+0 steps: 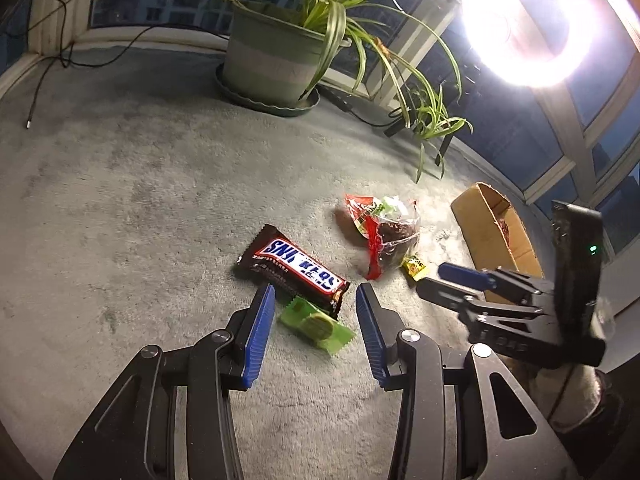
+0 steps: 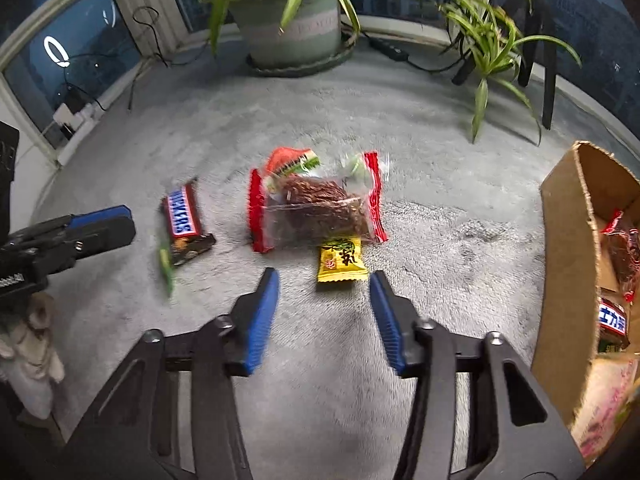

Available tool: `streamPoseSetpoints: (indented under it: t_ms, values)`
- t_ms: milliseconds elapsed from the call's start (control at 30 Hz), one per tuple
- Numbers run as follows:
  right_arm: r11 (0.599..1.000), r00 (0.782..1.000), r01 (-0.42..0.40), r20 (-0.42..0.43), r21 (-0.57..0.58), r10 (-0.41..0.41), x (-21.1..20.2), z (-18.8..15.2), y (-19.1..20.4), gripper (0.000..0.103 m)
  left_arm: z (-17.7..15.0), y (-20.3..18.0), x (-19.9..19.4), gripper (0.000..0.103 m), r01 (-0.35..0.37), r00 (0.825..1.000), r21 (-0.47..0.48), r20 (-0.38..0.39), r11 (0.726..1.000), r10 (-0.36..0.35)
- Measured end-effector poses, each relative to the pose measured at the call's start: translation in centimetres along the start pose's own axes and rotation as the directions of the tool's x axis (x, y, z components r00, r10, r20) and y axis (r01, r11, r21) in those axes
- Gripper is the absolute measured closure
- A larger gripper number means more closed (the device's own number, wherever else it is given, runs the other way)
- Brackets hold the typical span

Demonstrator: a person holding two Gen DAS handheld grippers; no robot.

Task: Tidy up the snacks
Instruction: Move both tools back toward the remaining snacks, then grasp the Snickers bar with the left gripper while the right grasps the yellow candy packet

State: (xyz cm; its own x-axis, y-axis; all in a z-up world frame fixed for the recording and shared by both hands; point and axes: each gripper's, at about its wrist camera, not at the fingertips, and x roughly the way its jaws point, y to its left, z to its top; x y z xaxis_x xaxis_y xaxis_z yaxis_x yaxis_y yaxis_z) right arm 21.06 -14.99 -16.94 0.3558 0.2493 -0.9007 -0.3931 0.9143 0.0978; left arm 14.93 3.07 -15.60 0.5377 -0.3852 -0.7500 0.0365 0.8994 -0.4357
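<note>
On the grey carpet lie a Snickers bar, a small green packet at its near end, a clear red-edged bag of dark snacks and a small yellow packet. A cardboard box with snacks inside stands at the right. My left gripper is open and empty, its fingers either side of the green packet. My right gripper is open and empty, just before the yellow packet; it also shows in the left wrist view.
A large potted plant stands at the back by the windows, a smaller plant to the right. Cables run along the window ledge. A bright ring light glares at the upper right. Carpet stretches bare to the left.
</note>
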Motion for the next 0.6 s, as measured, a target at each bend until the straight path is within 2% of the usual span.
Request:
streamPoseSetpoints:
  t_ms: [400, 600]
  values:
    - [1.000, 1.000, 0.010, -0.007, -0.006, -0.010, 0.7, 0.2, -0.9, 0.059, 1.2, -0.7, 3.4, 0.062, -0.044, 0.995, 0.015, -0.092, 0.999, 0.046]
    - [1.000, 1.000, 0.010, -0.002, -0.004, -0.010, 0.9, 0.4, -1.0, 0.059, 1.6, -1.8, 5.2, 0.062, -0.090, 0.990, 0.086, -0.100, 0.992, 0.098]
